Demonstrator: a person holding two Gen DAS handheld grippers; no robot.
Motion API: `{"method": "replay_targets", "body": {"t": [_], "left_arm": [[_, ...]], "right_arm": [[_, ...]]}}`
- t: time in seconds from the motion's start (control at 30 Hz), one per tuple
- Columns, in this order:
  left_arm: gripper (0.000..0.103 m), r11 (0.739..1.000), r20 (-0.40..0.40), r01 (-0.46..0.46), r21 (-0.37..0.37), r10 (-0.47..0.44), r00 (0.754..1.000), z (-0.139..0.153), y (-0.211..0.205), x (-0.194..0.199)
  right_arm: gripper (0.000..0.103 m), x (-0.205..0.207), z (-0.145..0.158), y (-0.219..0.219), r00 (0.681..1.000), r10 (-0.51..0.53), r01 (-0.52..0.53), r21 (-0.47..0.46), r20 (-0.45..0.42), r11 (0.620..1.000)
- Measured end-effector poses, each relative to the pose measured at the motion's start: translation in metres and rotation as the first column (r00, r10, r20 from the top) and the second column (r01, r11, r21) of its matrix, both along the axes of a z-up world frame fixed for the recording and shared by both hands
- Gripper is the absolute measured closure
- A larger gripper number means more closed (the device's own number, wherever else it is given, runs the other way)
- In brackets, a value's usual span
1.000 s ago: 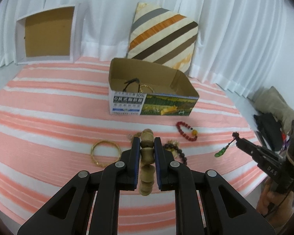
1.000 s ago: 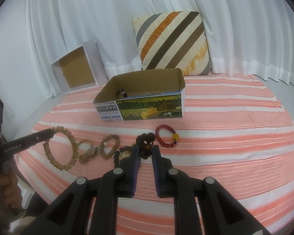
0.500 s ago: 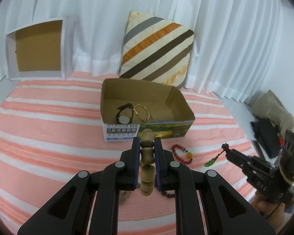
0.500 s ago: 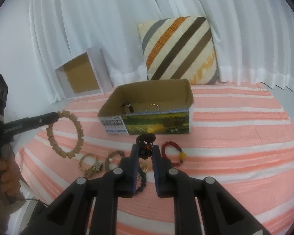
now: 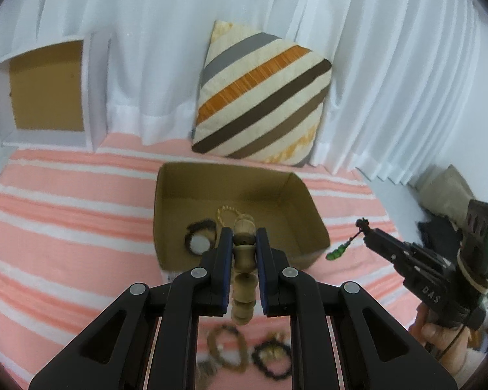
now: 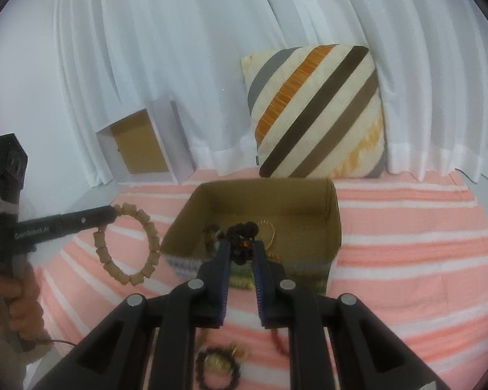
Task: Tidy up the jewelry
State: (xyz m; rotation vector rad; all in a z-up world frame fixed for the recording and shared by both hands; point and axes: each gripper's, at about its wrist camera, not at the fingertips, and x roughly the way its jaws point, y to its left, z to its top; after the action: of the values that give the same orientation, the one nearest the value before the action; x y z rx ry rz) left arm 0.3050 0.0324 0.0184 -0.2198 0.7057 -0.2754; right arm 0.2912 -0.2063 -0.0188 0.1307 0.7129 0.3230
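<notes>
striped cushion (image 5: 260, 97) against white curtain (image 5: 166, 42), open white box (image 5: 45, 89), pink striped bedspread (image 5: 65, 201)

Place: I'm looking at a home, a bedroom by the look of it.
Bed: coral-and-white striped bedspread (image 5: 65, 201) fills my view.
Far edge: striped cushion (image 5: 260, 97) leaning on white curtains (image 6: 179, 65).
Right edge: heaped clothes (image 5: 445, 191).

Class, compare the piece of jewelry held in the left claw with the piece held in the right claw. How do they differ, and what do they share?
The wooden bead bracelet in the left claw is pale tan, while the dark cord pendant in the right claw is black with a green charm. The bracelet hangs as a wide ring; the pendant dangles as a thin strand. Both are lifted clear of the striped cloth, near the cardboard box.
</notes>
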Motion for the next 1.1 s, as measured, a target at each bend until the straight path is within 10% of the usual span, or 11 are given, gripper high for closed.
{"method": "replay_targets", "body": {"t": [0.63, 0.7, 0.8, 1.1], "left_arm": [[0.09, 0.992, -0.08, -0.052, 0.112, 0.061, 0.995, -0.058, -0.019, 0.092], [0.083, 0.99, -0.089, -0.066, 0.128, 0.078, 0.993, -0.062, -0.019, 0.096], [0.022, 0.987, -0.085, -0.098, 0.126, 0.109, 0.99, -0.066, -0.014, 0.096], [0.017, 0.982, -0.042, -0.126, 0.142, 0.134, 0.99, -0.062, -0.002, 0.053]], "right_arm": [[0.089, 0.119, -0.065, -0.003, 0.99, -0.042, 0.031, -0.084, -0.137, 0.996], [0.088, 0.124, -0.071, -0.002, 0.988, -0.047, 0.035, -0.083, -0.149, 0.996], [0.047, 0.125, -0.073, -0.007, 0.987, -0.072, 0.063, -0.067, -0.143, 0.996], [0.041, 0.093, -0.062, -0.013, 0.99, -0.115, 0.105, -0.116, -0.083, 0.988]]}}
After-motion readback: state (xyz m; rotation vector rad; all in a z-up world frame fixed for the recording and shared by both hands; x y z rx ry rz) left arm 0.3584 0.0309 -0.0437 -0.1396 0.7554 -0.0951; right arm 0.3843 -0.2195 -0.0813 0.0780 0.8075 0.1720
